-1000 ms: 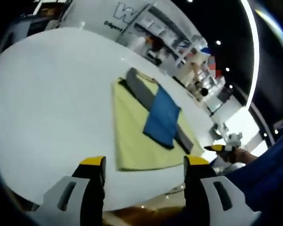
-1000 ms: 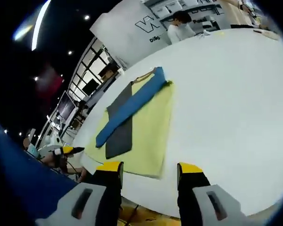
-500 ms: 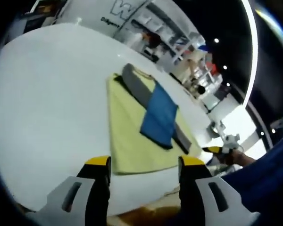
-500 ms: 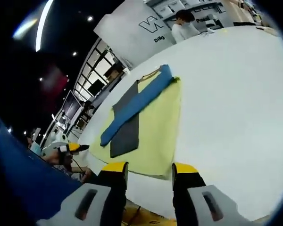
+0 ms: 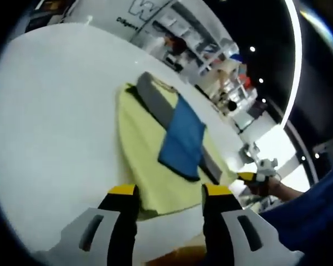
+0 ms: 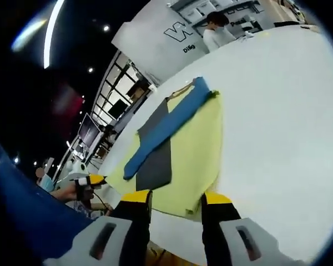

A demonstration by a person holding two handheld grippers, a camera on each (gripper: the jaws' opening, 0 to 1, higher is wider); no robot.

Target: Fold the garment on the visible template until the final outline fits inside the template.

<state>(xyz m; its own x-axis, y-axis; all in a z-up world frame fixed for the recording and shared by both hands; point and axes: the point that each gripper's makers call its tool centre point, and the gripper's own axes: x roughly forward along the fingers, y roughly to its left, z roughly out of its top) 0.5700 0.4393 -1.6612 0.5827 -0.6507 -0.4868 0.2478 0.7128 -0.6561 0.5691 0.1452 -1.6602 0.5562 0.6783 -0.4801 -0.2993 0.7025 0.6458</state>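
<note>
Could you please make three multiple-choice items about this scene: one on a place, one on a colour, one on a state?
1. Where does the blue garment lie?
A. on the grey template over the yellow cloth
B. on the bare white table, apart from the cloth
C. hanging from a gripper

2. What colour are the tips of the left gripper?
A. red
B. yellow
C. green

3. What is the state of the right gripper?
A. shut on the blue garment
B. shut on the yellow cloth
C. open, holding nothing

Answers:
1 A: in both views the blue piece crosses the grey strip, with yellow cloth beneath.
2 B: both jaw tips are yellow.
3 C: its jaws stand apart, with only the cloth's edge and the table seen between them.
</note>
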